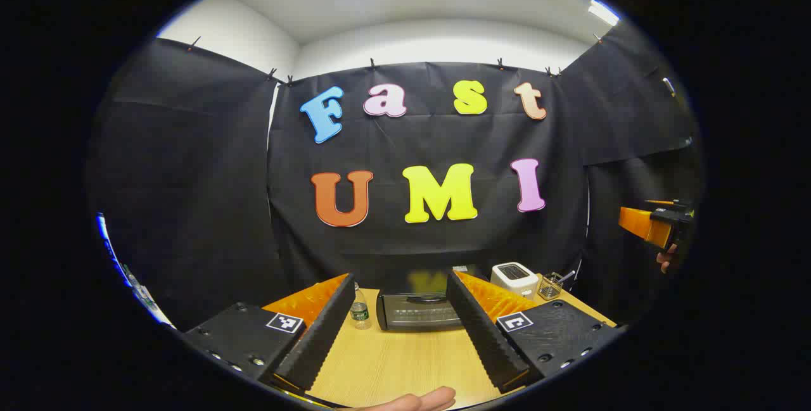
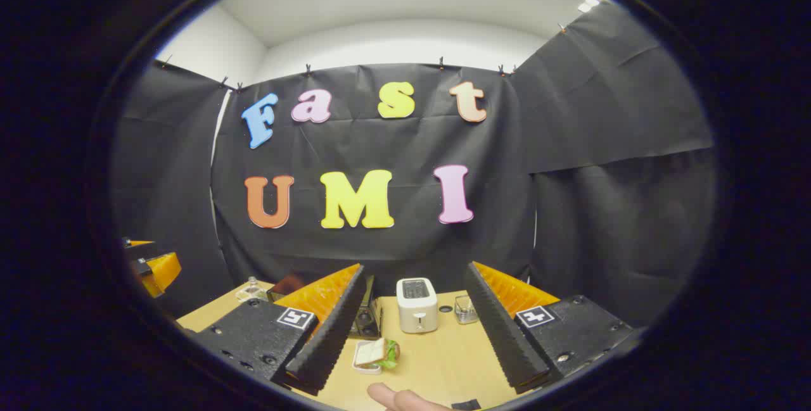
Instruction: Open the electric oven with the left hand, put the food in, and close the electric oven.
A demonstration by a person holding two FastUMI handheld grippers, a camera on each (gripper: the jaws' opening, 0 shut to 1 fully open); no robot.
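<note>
The electric oven (image 1: 418, 311), a small dark box with a glass door, stands shut at the back of the wooden table (image 1: 393, 366). My left gripper (image 1: 400, 281) hangs open in front of it, well short of the door, and its fingers frame the oven. The food, a sandwich on a small white dish (image 2: 375, 355), lies on the table just ahead of my open right gripper (image 2: 415, 271), near its left finger. One corner of the oven (image 2: 367, 317) peeks out behind that finger. The right gripper (image 1: 659, 224) also shows far right in the left gripper view, held up by a hand.
A white toaster (image 2: 416, 304) and a small wire basket (image 2: 466, 309) stand at the back right of the table. Left of the oven stands a clear bottle (image 1: 359, 313). A fingertip (image 1: 421, 401) shows at the bottom edge. Black cloth walls close in the table.
</note>
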